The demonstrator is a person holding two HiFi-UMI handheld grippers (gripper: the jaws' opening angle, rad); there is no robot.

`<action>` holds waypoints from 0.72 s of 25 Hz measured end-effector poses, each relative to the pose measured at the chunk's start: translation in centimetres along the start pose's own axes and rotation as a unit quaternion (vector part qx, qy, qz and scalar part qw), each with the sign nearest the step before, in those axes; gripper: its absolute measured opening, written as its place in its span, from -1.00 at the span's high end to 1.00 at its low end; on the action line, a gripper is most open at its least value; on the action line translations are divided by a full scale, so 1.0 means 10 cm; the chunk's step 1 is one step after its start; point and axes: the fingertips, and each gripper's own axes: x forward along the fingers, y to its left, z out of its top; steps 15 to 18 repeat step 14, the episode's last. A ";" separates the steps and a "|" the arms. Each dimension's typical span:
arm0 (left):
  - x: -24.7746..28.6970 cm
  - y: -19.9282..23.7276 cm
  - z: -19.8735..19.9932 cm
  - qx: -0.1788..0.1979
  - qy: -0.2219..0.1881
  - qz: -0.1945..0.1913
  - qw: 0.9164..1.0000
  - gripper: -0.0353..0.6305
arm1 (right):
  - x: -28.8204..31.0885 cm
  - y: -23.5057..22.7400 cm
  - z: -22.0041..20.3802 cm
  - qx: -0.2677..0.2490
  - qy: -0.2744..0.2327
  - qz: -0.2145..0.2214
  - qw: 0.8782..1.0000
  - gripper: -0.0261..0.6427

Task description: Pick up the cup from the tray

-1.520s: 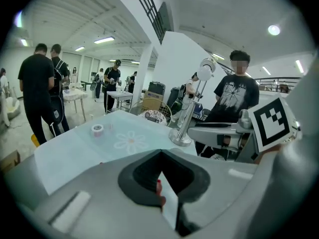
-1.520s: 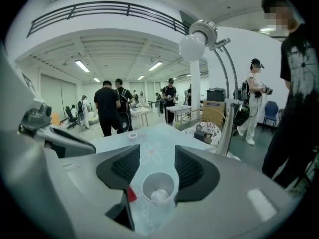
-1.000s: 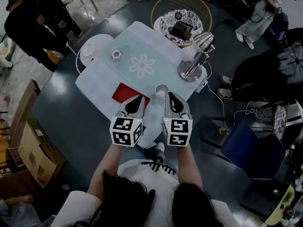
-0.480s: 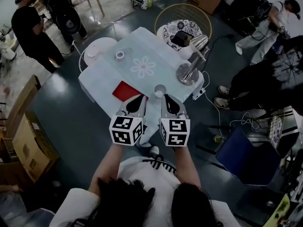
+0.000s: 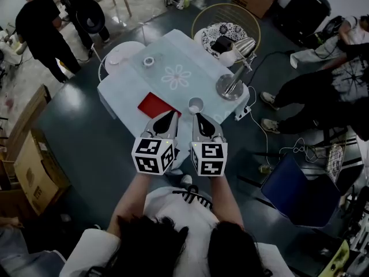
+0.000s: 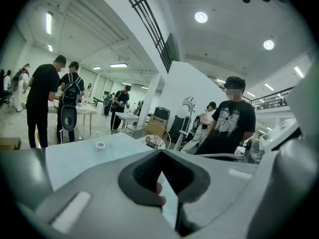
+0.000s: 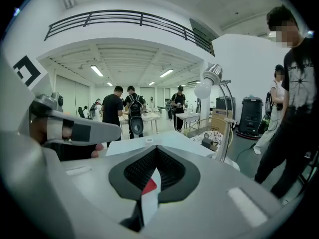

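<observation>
A white cup [image 5: 196, 105] stands upright on the pale tablecloth [image 5: 173, 77], just right of a flat red tray [image 5: 153, 104]. Both grippers hover side by side above the table's near edge. My left gripper [image 5: 171, 115] is shut, its tip over the tray's right corner. My right gripper [image 5: 199, 118] is shut too, its tip just short of the cup on the near side and not touching it. In the left gripper view [image 6: 160, 158] and the right gripper view [image 7: 154, 156] the jaws meet with nothing between them, and a sliver of red tray [image 7: 148, 186] shows through the slit.
A chrome desk lamp [image 5: 233, 79] stands right of the cup, and a tape roll [image 5: 149, 62] lies at the far left of the table. A round wicker chair [image 5: 225, 30] is behind it, and a white stool [image 5: 123, 53] at the left. Several people stand around.
Both grippers have lifted a little and stayed shut. The right tip has shifted left, so it now sits straight in front of the cup.
</observation>
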 end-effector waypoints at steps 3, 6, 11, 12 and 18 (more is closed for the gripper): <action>-0.01 0.02 0.01 -0.002 -0.003 0.003 1.000 0.89 | 0.01 0.01 -0.01 0.001 0.001 0.001 1.000 0.85; -0.01 0.04 0.02 -0.008 -0.005 0.003 1.000 0.89 | 0.01 0.00 -0.04 0.004 0.004 0.001 1.000 0.85; 0.03 0.05 0.03 -0.008 -0.001 -0.001 1.000 0.89 | 0.04 -0.02 -0.02 0.007 0.005 -0.001 1.000 0.85; 0.03 0.05 0.02 -0.008 0.001 -0.001 1.000 0.89 | 0.05 -0.02 -0.03 0.007 0.006 -0.001 1.000 0.85; 0.05 0.05 0.00 -0.006 0.004 -0.002 1.000 0.89 | 0.05 -0.04 -0.03 0.008 0.006 -0.002 1.000 0.85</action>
